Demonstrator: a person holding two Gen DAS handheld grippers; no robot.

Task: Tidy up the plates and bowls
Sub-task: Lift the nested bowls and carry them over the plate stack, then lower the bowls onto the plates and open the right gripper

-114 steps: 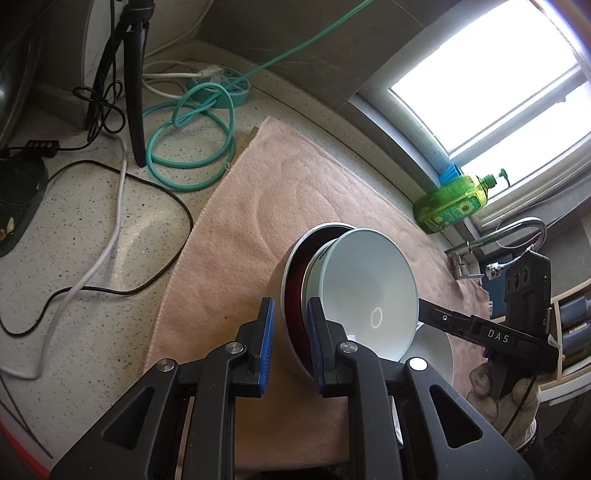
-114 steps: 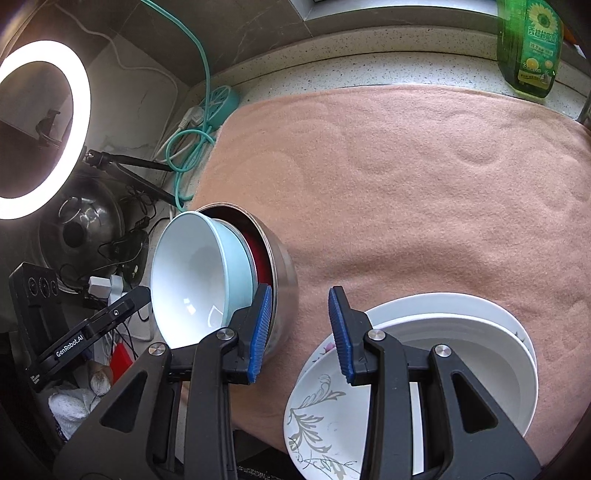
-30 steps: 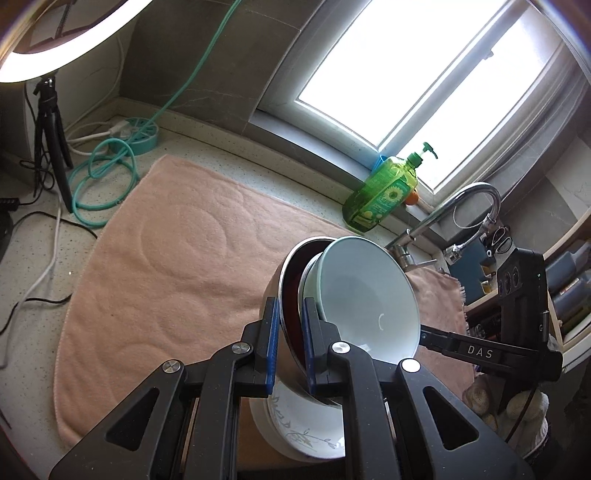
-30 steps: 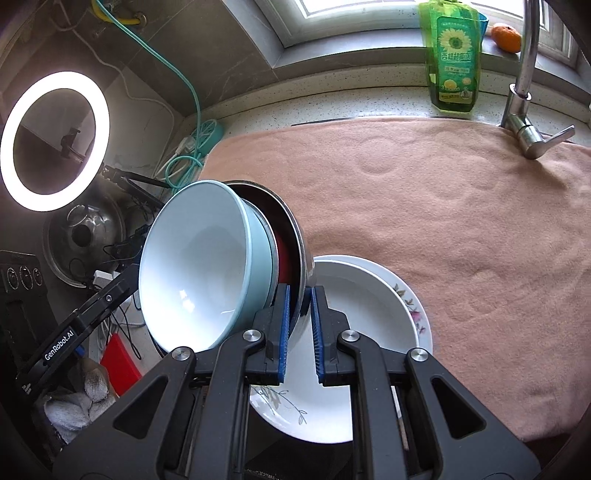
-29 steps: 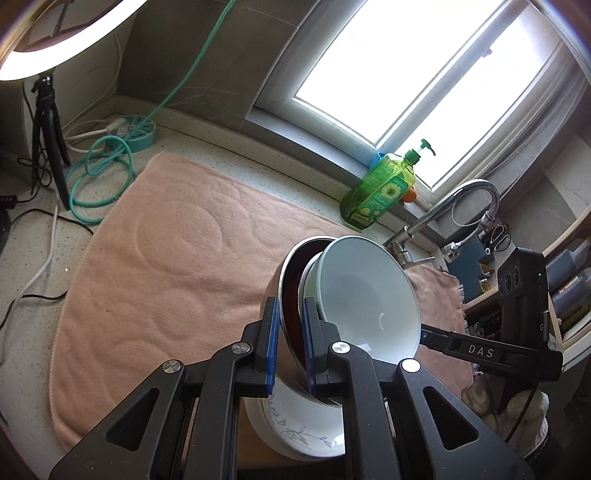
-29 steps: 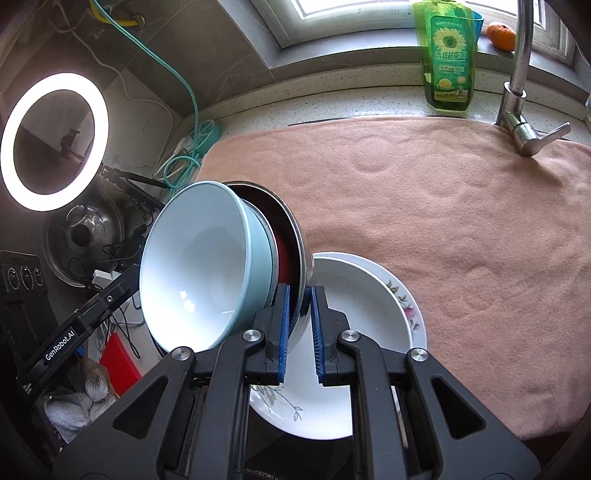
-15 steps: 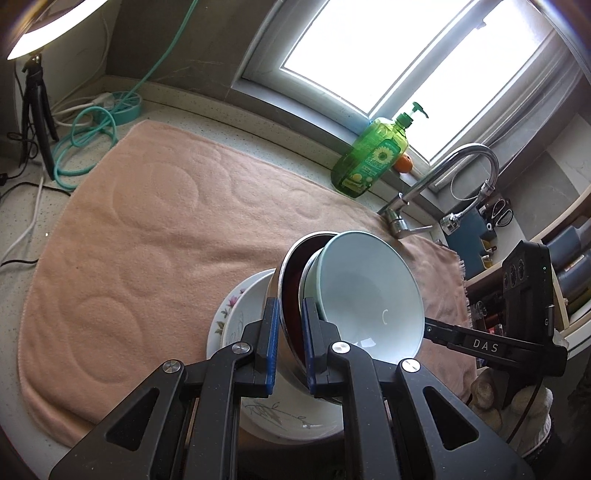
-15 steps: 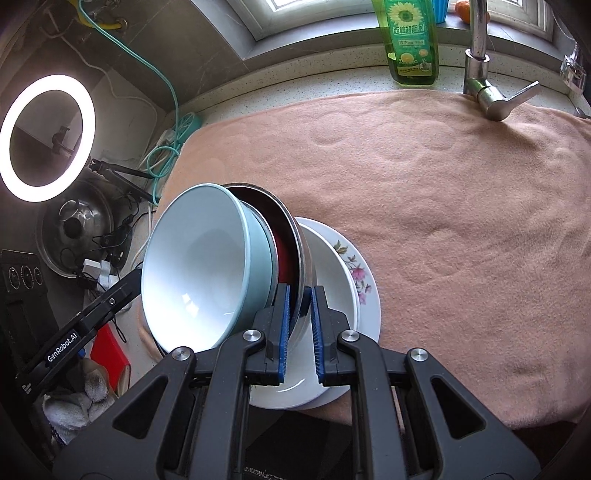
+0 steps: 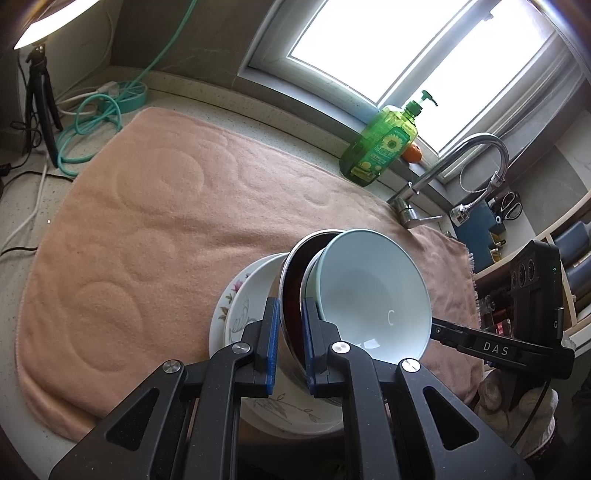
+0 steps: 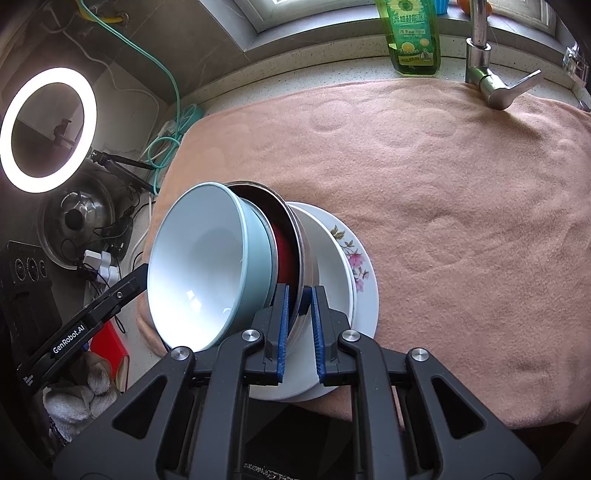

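A steel bowl point(image 9: 295, 258) with a red inside holds a nested pale blue bowl point(image 9: 373, 295); the stack is tilted on its side. My left gripper point(image 9: 290, 325) is shut on the steel bowl's rim. My right gripper point(image 10: 299, 306) is shut on the same rim point(image 10: 301, 251) from the opposite side, next to the pale blue bowl point(image 10: 199, 266). The stack hangs just above stacked white plates, the lowest with a floral rim point(image 9: 236, 295) point(image 10: 354, 258), on the pink towel point(image 9: 147, 206) point(image 10: 443, 184). I cannot tell if the bowl touches the plates.
A green soap bottle point(image 9: 380, 147) point(image 10: 413, 33) and a steel faucet point(image 9: 443, 173) point(image 10: 487, 74) stand at the far edge under the window. A ring light point(image 10: 48, 129), tripod, teal cable point(image 9: 92, 122) and a pot lid point(image 10: 74, 218) are at the left.
Both grippers have carried the nested bowls from the left part of the towel over onto the plate stack. The right gripper, open 3.8 s ago, is now shut on the steel rim.
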